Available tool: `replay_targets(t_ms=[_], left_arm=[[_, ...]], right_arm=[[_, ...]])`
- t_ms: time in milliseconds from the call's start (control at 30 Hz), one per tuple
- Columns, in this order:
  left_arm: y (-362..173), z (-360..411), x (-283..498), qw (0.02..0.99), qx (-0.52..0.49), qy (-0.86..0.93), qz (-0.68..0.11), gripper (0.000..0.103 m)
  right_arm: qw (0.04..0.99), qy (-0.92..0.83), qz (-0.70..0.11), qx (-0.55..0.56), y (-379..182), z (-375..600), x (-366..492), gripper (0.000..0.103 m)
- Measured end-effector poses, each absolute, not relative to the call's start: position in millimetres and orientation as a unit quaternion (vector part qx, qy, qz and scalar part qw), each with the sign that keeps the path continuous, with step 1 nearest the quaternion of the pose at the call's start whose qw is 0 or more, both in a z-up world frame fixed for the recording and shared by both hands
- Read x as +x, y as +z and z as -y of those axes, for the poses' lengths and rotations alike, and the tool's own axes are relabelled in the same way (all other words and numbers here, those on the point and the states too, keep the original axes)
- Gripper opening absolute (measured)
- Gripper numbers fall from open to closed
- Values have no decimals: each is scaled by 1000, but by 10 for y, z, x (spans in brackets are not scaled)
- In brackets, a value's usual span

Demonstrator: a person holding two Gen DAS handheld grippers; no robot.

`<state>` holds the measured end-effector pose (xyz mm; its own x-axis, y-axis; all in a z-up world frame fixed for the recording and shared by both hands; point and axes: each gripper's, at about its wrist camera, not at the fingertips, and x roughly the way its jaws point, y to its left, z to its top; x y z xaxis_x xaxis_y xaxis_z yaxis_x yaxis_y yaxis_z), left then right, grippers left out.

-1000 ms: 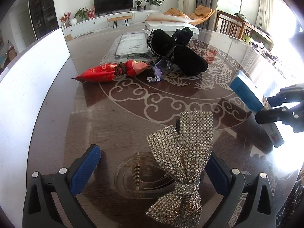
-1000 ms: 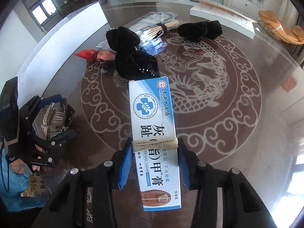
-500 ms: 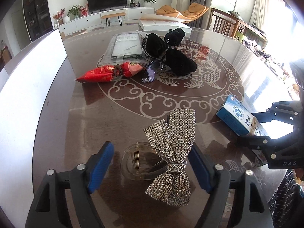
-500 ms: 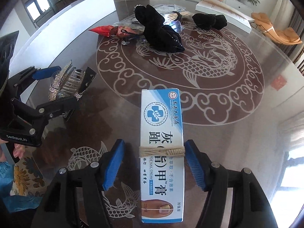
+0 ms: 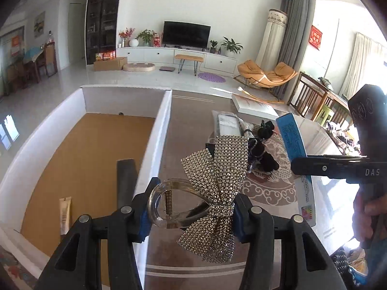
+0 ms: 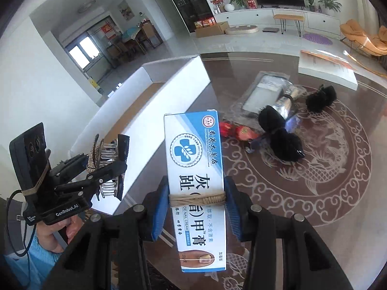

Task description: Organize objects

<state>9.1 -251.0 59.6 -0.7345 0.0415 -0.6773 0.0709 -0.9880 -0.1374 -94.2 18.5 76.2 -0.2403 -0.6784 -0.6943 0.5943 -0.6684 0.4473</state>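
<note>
Left wrist view: the left gripper (image 5: 191, 213) clamps a rhinestone bow hair clip (image 5: 212, 193) at lower centre, beside the white box (image 5: 154, 145) wall. In the right wrist view, the right gripper (image 6: 197, 211) is closing on a nail cream carton (image 6: 196, 169) at frame centre, printed "TOE NAIL CREAM"; the other tool reads "GenRobot.AI". The clip's curved clear body could twist loose, or either item could catch the box wall going in.

cream box (image 5: 291, 142) partly hidden, tube (image 5: 65, 213) label unreadable
</note>
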Motion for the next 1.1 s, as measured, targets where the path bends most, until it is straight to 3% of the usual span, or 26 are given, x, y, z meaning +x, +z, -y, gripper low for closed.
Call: replay_targets(t_ms=[167,333,400,500,633,700,767,900,1100], left_arm=[[545,3474,138,146,390,-906,-69,51],[182,3929,164,196,444,-869,-93,56],[90,3968,182,209,452,-863,-88,76],[68,3933,244,229,446,-862,-72,77],[283,3644,362,194,402,-891,-88,77],[394,3323,389,145,384,-907,-94,81],[473,2881,383,81,373,-919,-96,87],[368,1899,283,-37,382,-918,-96,101],[-354,760,-169,-81,428,-898,-60,102]], right_arm=[[497,-733,78,458,1081,1086,-946,44],[504,-704,43,498,731,2037,-811,47],[493,-702,20,513,549,2242,-778,69],[487,-706,35,512,449,2222,-777,72],[472,-745,33,470,552,1663,-800,80],[437,-788,6,433,590,1228,-766,93],[385,-826,-16,411,503,708,-760,96],[248,-874,-70,411,110,-480,-788,96],[124,-886,-69,442,-235,-1992,-763,96]])
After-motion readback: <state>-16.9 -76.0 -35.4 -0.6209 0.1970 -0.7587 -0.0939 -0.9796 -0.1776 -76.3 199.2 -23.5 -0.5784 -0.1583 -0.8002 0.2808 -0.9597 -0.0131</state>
